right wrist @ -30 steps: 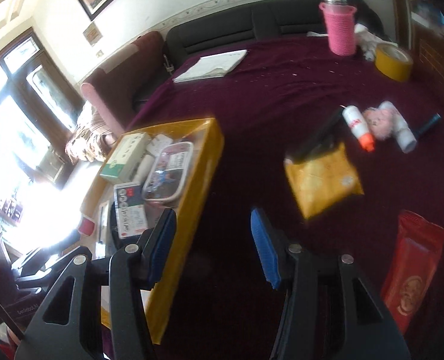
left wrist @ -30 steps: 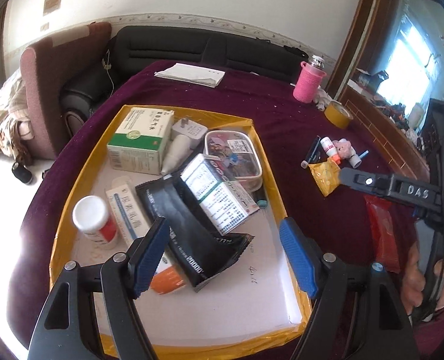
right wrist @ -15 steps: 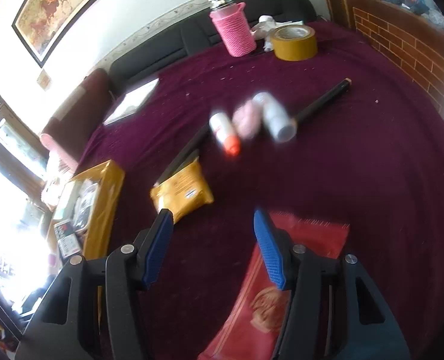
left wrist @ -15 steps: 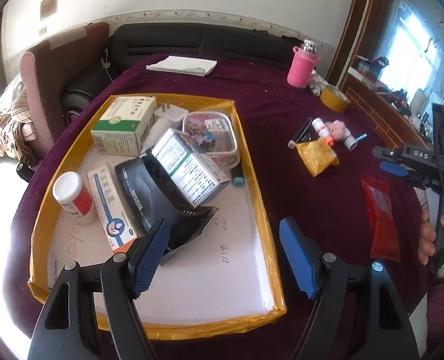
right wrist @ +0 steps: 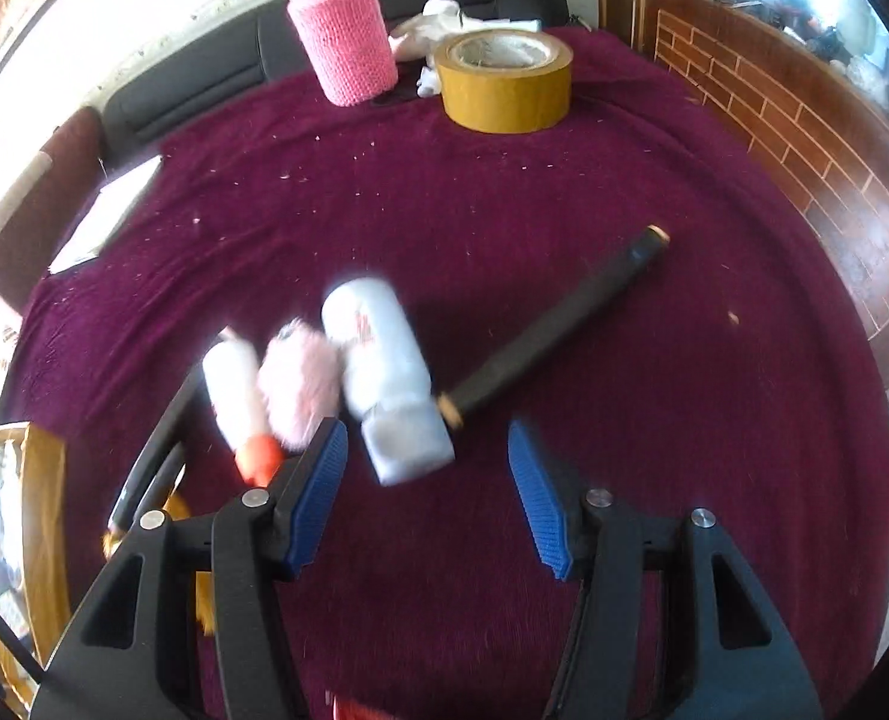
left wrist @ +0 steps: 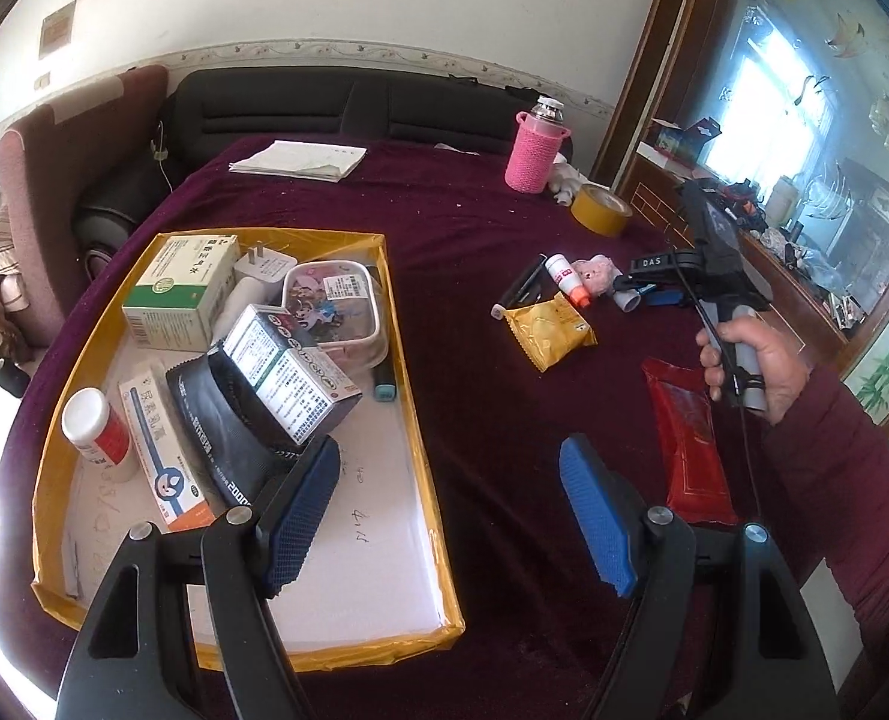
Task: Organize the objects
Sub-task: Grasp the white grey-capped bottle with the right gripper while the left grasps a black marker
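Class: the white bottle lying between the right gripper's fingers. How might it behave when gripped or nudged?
The white bottle lies on its side, so it would probably roll if nudged. Its smooth round body may slip in the open right gripper. It looks plastic, likely light.

Bright window glare, right-wrist motion blur

Yellow-edged tray crowded with medicine boxes, left gripper jaws apart above it
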{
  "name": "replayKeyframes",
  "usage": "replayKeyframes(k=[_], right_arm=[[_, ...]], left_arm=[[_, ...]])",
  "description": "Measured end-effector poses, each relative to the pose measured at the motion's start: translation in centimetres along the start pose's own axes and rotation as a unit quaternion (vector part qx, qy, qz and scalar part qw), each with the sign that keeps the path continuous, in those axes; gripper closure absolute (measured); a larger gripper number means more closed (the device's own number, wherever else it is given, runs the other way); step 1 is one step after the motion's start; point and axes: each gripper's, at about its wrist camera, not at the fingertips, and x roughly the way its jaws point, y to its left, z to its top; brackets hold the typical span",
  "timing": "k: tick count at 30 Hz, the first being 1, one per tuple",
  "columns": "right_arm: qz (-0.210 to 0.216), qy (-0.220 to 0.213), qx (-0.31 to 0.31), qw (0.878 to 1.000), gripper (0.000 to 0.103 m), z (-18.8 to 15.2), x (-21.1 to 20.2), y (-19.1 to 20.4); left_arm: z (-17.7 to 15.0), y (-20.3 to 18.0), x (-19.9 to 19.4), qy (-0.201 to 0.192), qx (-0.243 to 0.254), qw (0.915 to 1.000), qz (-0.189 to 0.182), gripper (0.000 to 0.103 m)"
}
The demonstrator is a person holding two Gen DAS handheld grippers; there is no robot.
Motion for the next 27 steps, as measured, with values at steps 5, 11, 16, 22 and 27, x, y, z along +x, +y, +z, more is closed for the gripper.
replayKeyframes(k=[5, 11, 16, 22, 27], right_arm=[[-0.016, 0.01, -0.009, 1.0, 0.061, 1.7, 1.9, 0.8], [-0.001, 0.004, -0.019, 1.0, 0.073, 2.0, 2.7, 0.9], [0.05, -0.008, 0.016, 0.999, 0.073, 0.0, 0.2, -1.0], [0.134, -0.029, 0.036, 0.99, 0.074, -5.3, -3.7, -2.5], [0.14, -0.049, 0.035, 0.988, 0.074, -6.7, -3.9, -3.3]], left_arm=[[1.4, -0.3, 0.7, 0.004, 0.0, 1.0, -0.004, 0.032], [4.2, -1.6, 3.1, 0.019, -0.002, 0.9996, -0.021, 0.032], [7.0, -4.6, 6.4, 0.032, 0.052, 0.9981, 0.002, 0.033], [11.1, -6.9, 14.2, 0.081, 0.088, 0.9928, 0.004, 0.033], [13.6, -8.6, 20.7, 0.097, 0.13, 0.9862, 0.035, 0.033]])
